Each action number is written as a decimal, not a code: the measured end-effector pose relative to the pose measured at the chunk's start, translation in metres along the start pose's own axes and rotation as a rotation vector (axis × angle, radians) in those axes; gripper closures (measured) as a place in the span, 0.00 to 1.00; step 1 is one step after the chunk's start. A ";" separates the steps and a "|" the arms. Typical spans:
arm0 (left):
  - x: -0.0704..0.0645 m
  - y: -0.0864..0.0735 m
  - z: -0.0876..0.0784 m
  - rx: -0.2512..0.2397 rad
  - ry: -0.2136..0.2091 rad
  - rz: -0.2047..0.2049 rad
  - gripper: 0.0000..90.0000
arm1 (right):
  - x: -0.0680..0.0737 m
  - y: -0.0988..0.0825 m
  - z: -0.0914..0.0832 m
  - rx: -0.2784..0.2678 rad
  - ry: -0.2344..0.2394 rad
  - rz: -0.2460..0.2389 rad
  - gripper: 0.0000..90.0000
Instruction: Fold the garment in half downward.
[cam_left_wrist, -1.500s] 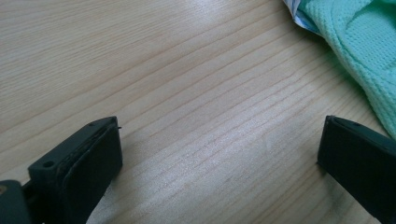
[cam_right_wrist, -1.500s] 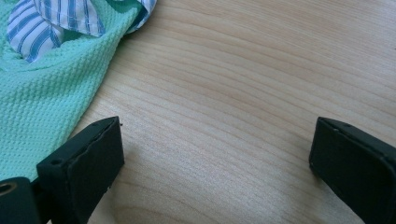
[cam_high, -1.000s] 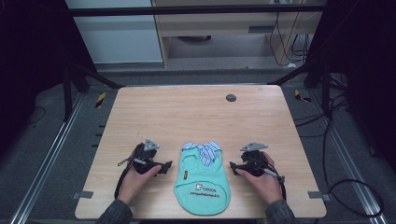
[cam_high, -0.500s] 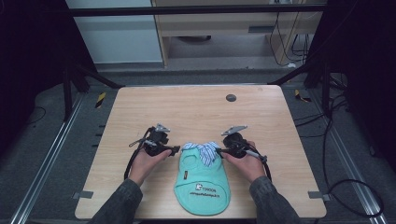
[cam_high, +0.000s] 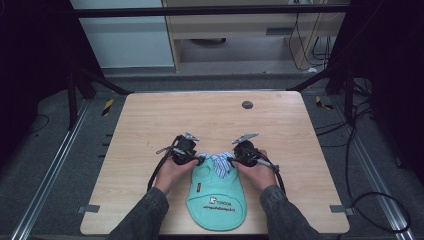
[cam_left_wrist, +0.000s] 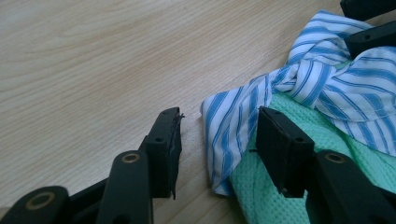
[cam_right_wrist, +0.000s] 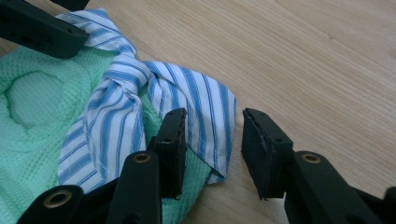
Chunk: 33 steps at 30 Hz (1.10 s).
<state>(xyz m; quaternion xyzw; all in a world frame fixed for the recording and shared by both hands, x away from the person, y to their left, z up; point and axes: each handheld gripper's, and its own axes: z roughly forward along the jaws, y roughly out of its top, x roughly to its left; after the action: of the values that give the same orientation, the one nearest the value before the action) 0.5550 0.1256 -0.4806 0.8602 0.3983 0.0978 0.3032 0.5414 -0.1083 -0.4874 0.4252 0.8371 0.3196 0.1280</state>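
A small mint-green garment with a blue-and-white striped collar and tie lies flat near the table's front edge. My left gripper is at the collar's left corner. Its jaws are open, and the striped collar corner lies between them. My right gripper is at the collar's right corner, also open, and straddles the striped corner. The green fabric spreads to the left in the right gripper view. Each gripper view shows the other gripper's black jaw tips at its top edge.
The wooden table has a small dark round disc near its far edge. Cables trail from both grippers along the forearms. Dark floor and metal rails surround the table.
Both grippers moved forward and inward from beside the garment's middle to the two corners of the striped collar. The garment has not shifted.
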 end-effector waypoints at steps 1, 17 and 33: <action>-0.001 0.000 0.001 0.003 -0.001 0.000 0.56 | 0.000 0.000 0.001 0.005 -0.001 0.002 0.64; -0.002 -0.004 0.003 -0.017 0.016 0.022 0.64 | 0.010 0.001 0.005 0.017 -0.012 -0.040 0.68; -0.004 -0.007 -0.005 -0.054 -0.018 0.062 0.93 | 0.017 0.004 -0.002 0.005 0.033 -0.079 0.93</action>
<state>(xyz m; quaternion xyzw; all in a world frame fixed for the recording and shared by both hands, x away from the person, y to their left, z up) 0.5460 0.1277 -0.4807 0.8645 0.3658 0.1101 0.3266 0.5324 -0.0937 -0.4824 0.3870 0.8559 0.3192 0.1258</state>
